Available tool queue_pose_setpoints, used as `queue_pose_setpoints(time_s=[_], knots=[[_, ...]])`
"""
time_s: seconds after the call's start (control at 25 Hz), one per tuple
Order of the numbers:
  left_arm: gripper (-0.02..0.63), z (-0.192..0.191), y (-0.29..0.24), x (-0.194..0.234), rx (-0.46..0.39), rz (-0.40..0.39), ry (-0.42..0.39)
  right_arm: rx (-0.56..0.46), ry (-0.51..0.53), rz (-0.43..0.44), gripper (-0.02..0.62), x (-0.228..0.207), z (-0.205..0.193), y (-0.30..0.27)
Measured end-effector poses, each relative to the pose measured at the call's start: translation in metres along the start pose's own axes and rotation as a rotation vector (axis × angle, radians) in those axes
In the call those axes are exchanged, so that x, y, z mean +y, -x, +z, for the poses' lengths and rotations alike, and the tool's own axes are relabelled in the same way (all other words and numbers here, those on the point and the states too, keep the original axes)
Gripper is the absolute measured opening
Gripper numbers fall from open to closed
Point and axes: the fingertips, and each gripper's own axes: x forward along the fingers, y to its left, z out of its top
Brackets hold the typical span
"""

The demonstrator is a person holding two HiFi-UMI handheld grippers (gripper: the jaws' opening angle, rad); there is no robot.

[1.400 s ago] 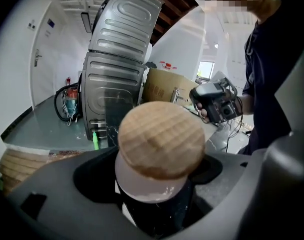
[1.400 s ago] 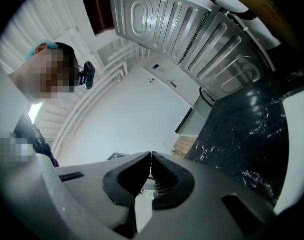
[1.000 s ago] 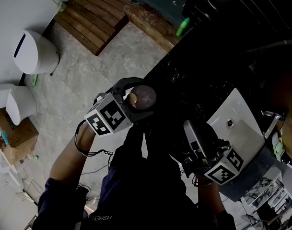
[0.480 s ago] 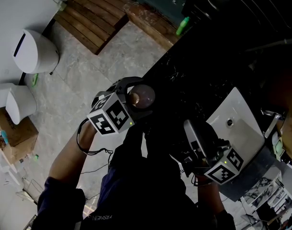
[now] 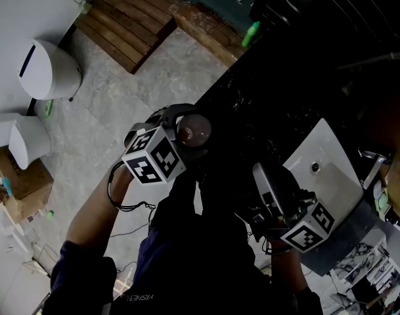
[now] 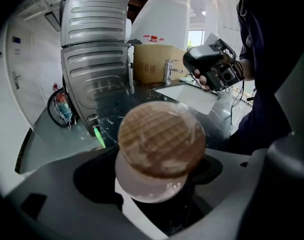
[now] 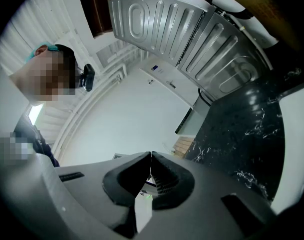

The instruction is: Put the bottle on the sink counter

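My left gripper is shut on a bottle with a round wooden lid and a pale frosted body. It holds the bottle at the near left edge of the black marble sink counter. In the left gripper view the lid fills the middle, between the dark jaws. My right gripper hangs lower right, near the white sink basin; its jaws meet with nothing between them. The right gripper also shows in the left gripper view.
A green item lies at the counter's far end by a wooden pallet. A ribbed metal appliance stands on the counter. A faucet rises behind the basin. White toilets and a cardboard box sit on the tiled floor.
My left gripper with the bottle has shifted slightly up and toward the counter's edge. My right gripper has stayed in place.
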Motion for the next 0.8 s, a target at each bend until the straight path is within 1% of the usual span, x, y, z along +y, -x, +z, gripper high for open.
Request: queue_pose_setpoints(time_s=[0.32,0.68,0.8], knots=[[0.394,-0.0025,-0.0031,-0.0006,0.025,0.011,-0.022,-0.002,-0.004,0.005,0.026,-0.0003,0.0004,0.0011],[0.394,-0.0036,-0.0048,-0.0006,0.037,0.015,-0.032,-0.002,-0.004,0.005,0.026,-0.0007,0.0009,0.0013],[0.394,-0.0031,-0.0053,0.0002,0.032,0.016,-0.023,-0.003,-0.003,0.008,0.026,0.0002,0.0019,0.0008]])
